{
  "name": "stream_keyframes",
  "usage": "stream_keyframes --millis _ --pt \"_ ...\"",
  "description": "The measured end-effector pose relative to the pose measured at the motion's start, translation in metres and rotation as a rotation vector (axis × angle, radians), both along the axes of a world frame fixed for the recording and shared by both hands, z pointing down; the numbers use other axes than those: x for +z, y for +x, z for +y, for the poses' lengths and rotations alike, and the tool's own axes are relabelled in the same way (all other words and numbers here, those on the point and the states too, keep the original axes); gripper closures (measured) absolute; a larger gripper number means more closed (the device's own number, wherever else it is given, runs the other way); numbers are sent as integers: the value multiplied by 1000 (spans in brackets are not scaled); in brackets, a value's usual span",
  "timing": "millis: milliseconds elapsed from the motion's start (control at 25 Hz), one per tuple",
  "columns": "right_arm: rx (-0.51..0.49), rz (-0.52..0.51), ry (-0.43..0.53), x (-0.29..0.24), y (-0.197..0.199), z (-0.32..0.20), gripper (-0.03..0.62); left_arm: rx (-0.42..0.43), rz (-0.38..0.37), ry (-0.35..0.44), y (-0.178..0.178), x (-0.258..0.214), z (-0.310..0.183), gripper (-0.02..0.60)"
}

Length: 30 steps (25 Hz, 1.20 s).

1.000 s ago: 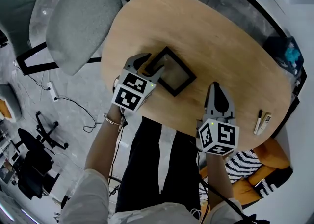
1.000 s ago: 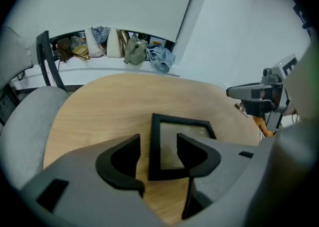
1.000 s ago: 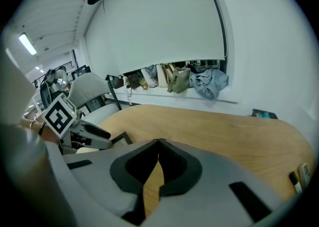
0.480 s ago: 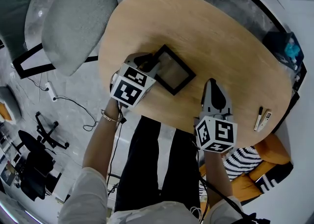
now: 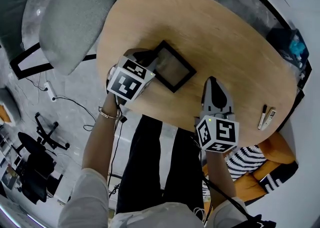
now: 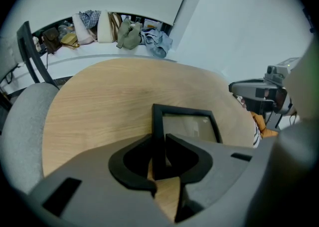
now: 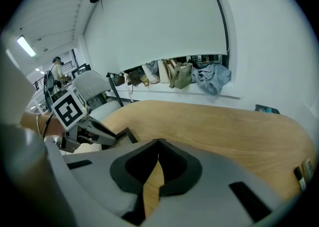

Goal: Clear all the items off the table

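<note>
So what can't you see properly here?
The picture frame: head view and left gripper view show only shiny glass, no image.
Two small sticks by the table edge: too tiny in head view to name.
Frame's left corner: head view, covered by the left gripper, jaws just closing on it.

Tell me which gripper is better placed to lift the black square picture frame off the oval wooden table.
Left. The left gripper has just been closing its jaws on one edge of the black square picture frame, which stands between them. The right gripper is shut, empty and apart from the frame.
</note>
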State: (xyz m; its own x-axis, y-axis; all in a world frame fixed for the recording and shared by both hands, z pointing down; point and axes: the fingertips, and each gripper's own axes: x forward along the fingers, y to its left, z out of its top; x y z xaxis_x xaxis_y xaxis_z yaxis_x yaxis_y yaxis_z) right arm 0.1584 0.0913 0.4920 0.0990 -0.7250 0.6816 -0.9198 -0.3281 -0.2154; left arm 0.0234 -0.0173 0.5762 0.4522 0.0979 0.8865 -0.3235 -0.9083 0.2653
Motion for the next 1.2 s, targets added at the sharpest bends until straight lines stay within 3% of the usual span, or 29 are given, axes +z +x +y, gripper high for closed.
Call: stream_keyframes --millis 320,840,1200 --pt "11 1 -3 1 4 4 569 -32 -12 23 0 -1 -2 508" --pt "-2 14 -15 0 3 4 569 -243 92 44 -7 -19 -10 508" --pt "-86 41 -1 -21 -20 -25 569 -428 134 82 -56 -52 -40 508"
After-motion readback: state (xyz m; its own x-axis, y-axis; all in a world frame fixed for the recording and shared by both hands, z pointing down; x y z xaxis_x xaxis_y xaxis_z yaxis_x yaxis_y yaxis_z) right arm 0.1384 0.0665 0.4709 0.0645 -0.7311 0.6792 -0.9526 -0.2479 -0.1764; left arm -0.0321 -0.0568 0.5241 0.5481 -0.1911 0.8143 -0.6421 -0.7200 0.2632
